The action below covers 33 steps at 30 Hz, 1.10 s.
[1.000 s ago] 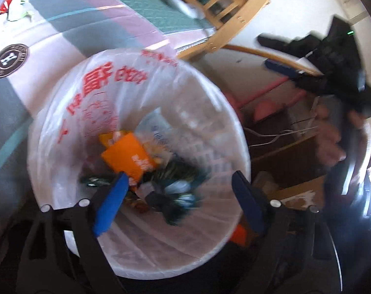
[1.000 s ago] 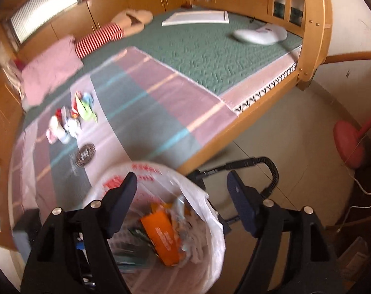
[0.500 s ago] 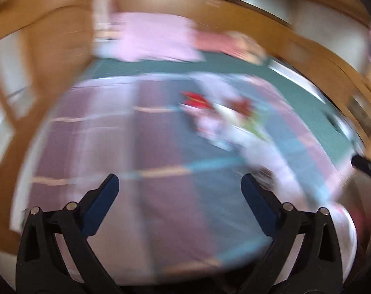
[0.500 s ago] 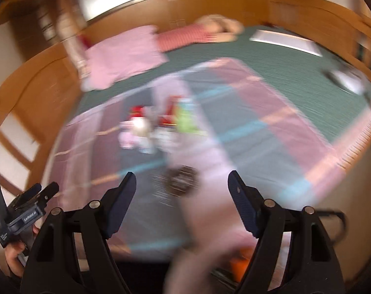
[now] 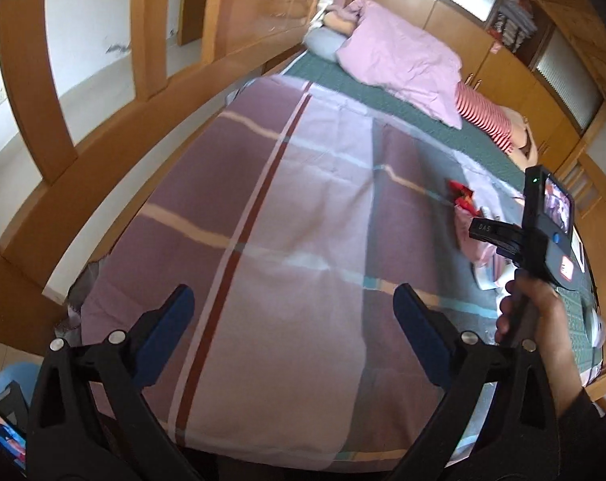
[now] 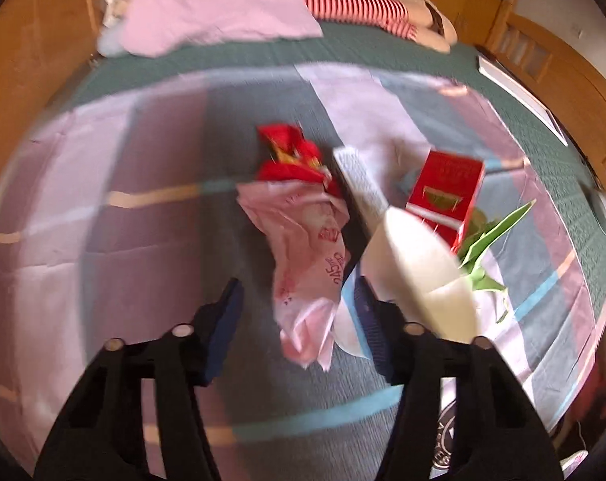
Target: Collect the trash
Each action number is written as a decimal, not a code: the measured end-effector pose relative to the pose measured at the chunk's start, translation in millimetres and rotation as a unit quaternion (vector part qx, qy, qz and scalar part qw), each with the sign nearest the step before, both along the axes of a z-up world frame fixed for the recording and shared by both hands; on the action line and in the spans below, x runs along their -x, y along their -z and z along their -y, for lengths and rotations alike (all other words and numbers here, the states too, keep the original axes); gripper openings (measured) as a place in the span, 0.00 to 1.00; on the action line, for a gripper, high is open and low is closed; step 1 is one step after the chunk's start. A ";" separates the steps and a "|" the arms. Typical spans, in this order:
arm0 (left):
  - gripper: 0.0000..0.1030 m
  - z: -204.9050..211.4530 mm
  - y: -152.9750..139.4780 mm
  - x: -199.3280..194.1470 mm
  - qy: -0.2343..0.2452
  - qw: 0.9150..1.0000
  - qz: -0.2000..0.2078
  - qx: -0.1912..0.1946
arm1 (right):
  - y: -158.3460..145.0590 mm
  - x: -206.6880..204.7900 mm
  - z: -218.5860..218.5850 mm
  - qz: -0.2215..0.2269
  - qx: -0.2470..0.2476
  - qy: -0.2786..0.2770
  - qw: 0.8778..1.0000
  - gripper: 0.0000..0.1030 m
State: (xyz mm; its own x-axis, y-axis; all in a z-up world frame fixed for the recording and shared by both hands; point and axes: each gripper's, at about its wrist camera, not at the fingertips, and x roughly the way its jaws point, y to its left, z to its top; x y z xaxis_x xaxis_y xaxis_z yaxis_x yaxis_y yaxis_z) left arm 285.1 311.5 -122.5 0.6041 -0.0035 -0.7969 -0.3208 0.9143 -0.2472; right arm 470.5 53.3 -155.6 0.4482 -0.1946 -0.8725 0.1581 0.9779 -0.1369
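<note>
A pile of trash lies on the striped bed sheet [image 6: 102, 208]: a pink plastic wrapper [image 6: 307, 256], a crumpled red wrapper [image 6: 290, 156], a red carton [image 6: 447, 192], a white cup [image 6: 419, 264] and green packaging [image 6: 487, 240]. My right gripper [image 6: 298, 304] is open and empty, its fingers on either side of the pink wrapper's near end, close above the sheet. My left gripper [image 5: 290, 316] is open and empty above a bare part of the sheet [image 5: 303, 208]. In the left wrist view the right tool [image 5: 543, 232] and its hand stand at the right, over the trash [image 5: 467, 216].
A pink duvet [image 5: 403, 56] and a red-striped cushion [image 5: 483, 116] lie at the head of the bed. Wooden bed rails [image 5: 102, 120] run along the left side. A white board [image 6: 515, 88] lies at the bed's far right edge.
Both grippers swung up from the lined trash bin to the bed. The right gripper came down close over the pink wrapper, with its jaws narrower than before. The left stays wide open.
</note>
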 end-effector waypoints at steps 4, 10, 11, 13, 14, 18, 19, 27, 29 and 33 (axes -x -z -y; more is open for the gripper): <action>0.96 -8.3 3.1 4.5 -0.010 1.000 -0.008 0.014 | 12.3 10.4 2.6 -0.004 -0.037 0.010 0.999 0.16; 0.96 -23.0 3.0 10.1 -0.057 0.998 -0.009 0.022 | -12.3 92.0 -36.3 0.004 -0.203 -0.017 0.979 0.15; 0.96 -30.1 3.4 12.8 -0.075 0.997 -0.008 0.030 | -13.7 112.4 -47.5 0.001 -0.229 -0.031 0.973 0.15; 0.96 -43.8 4.9 19.4 -0.105 0.993 -0.006 0.048 | -14.2 135.3 -67.7 -0.005 -0.234 -0.059 0.970 0.15; 0.96 -48.9 5.6 21.8 -0.115 0.992 -0.005 0.053 | -12.4 144.4 -78.4 -0.010 -0.227 -0.081 0.971 0.15; 0.96 -63.0 9.2 27.9 -0.141 0.988 -0.008 0.069 | 2.2 158.1 -110.5 -0.058 -0.223 -0.151 0.961 0.15; 0.96 -64.5 10.4 27.1 -0.142 0.987 -0.010 0.074 | 3.4 158.8 -115.4 -0.067 -0.229 -0.164 0.957 0.17; 0.96 -67.6 22.4 26.3 -0.141 0.984 -0.032 0.102 | -14.4 159.7 -92.4 -0.010 -0.233 -0.127 0.964 0.66; 0.96 -69.0 25.3 26.8 -0.145 0.983 -0.036 0.107 | -16.1 156.4 -77.9 0.006 -0.238 -0.092 0.967 0.70; 0.96 -67.4 30.5 25.8 -0.144 0.982 -0.044 0.117 | -26.4 150.5 -42.5 0.058 -0.232 -0.014 0.971 0.70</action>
